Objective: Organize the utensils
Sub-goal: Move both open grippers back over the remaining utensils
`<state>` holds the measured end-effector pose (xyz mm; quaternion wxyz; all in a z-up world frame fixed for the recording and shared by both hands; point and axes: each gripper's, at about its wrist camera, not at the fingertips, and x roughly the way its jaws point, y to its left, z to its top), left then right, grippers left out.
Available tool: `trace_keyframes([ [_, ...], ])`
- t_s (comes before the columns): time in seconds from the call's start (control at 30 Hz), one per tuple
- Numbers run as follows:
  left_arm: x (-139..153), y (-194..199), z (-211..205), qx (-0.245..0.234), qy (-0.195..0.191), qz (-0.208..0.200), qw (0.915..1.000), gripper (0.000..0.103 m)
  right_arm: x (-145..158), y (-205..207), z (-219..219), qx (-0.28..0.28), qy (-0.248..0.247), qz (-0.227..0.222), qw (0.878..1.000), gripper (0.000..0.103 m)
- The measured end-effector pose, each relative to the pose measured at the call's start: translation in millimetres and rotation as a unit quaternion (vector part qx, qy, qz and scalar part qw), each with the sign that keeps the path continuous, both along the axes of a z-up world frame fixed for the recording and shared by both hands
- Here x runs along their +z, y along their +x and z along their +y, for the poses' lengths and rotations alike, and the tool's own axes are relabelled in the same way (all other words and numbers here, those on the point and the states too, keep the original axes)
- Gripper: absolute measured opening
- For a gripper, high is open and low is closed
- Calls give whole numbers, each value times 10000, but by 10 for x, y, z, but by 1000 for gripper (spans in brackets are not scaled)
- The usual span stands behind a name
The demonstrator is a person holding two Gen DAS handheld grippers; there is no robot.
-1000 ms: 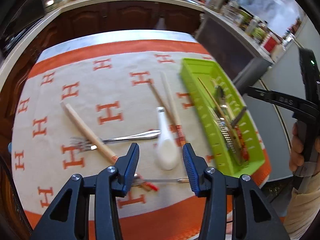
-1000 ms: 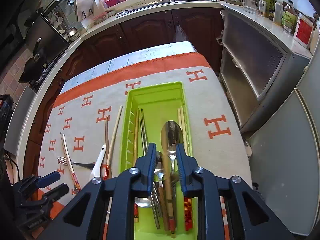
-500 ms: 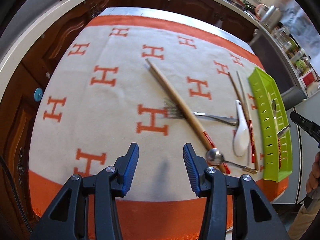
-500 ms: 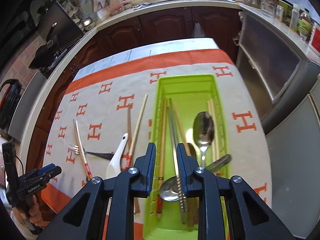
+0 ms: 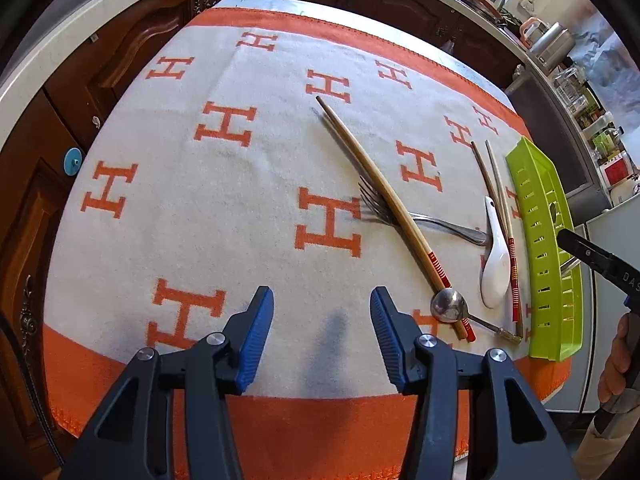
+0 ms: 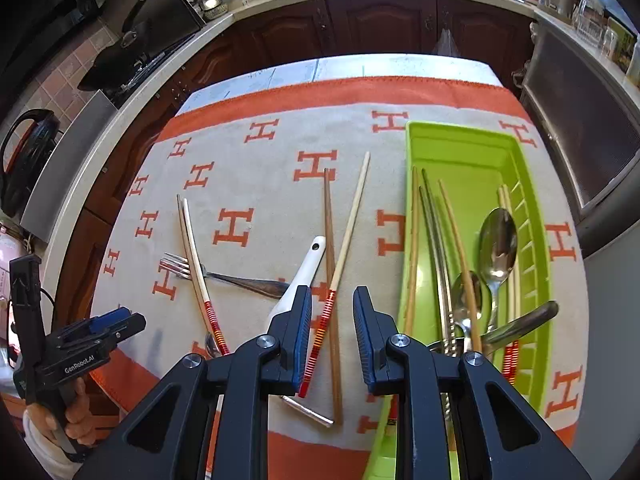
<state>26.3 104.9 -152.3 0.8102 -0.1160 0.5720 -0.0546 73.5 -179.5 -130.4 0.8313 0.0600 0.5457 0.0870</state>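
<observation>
A green tray (image 6: 536,216) on the right holds several spoons and chopsticks; it also shows in the left wrist view (image 5: 532,176). Loose on the H-patterned cloth lie a fork (image 6: 236,280), a white ceramic spoon (image 6: 304,272), a chopstick pair with red bands (image 6: 192,248), two more chopsticks (image 6: 344,240) and a small metal spoon (image 5: 450,306). My right gripper (image 6: 332,336) is open and empty, above the two loose chopsticks by the tray. My left gripper (image 5: 322,336) is open and empty, over bare cloth left of the utensils.
The cloth (image 5: 224,184) covers a table with an orange border at the near edge. Dark wood cabinets and a counter (image 6: 360,16) stand behind. A stove with pans (image 6: 132,40) is at the far left.
My right gripper has moved left from above the tray to above the loose chopsticks. My left gripper has swung left, away from the utensils.
</observation>
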Motion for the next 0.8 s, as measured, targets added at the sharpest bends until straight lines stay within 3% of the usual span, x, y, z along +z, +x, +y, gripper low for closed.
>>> trace_keyframes([
  [0.2,-32,4,45,-6,-124,-29,9999,49,-165,161,101,-111,-42,230,9997,22],
  [0.8,-86,-1,223,53,-405,-115,9991,49,-758,565,303,-410,-916,938,9905,22],
])
